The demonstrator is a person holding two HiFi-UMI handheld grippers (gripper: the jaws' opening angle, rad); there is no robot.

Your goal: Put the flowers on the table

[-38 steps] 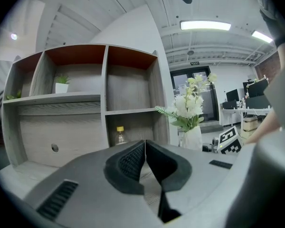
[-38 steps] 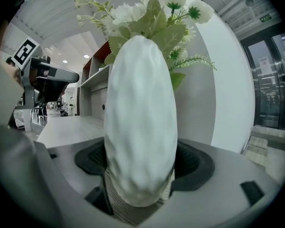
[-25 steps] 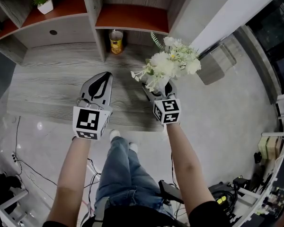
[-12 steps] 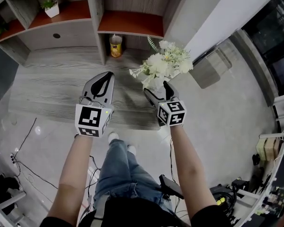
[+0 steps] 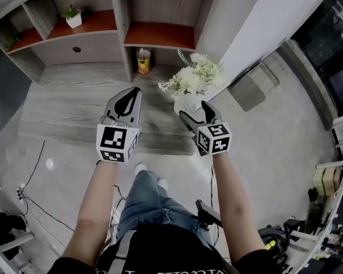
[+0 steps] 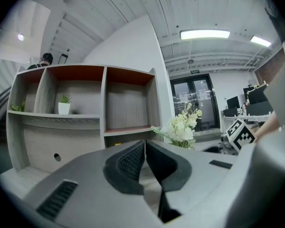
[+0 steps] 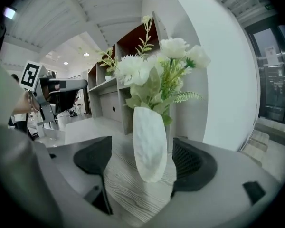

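White vase (image 7: pixel 149 144) with the flowers (image 5: pixel 194 79) sat on the grey wood-grain table (image 5: pixel 63 107), near its right end and in front of the shelf (image 5: pixel 154 36). It looked set down, base on the wood, though I couldn't be sure the base was fully flat.

Your right gripper (image 5: pixel 194 110) had its jaws spread apart with the vase between them, so it gripped nothing. The vase stood well off the left pad (image 7: pixel 92 158) and just beside the right pad (image 7: pixel 190 163). Touching or a hair apart, I couldn't tell. Your left gripper (image 5: pixel 127 95) was clamped shut on nothing and hung over the table to the left, clear of the vase.

Task read as nearly done, with only the pull-back left.

Risks from here:
- The right pad sat so close that a skewed pull-back could drag or nudge the vase
- The vase was narrow at the base and the flowers bulked up top, so it looked top-heavy and a small knock could tip it
- It stood near the table's right end, so a shove that way could send it off
- Lifting the gripper instead of backing it straight out could snag the low stems

Backing out straight along the jaws would suit best
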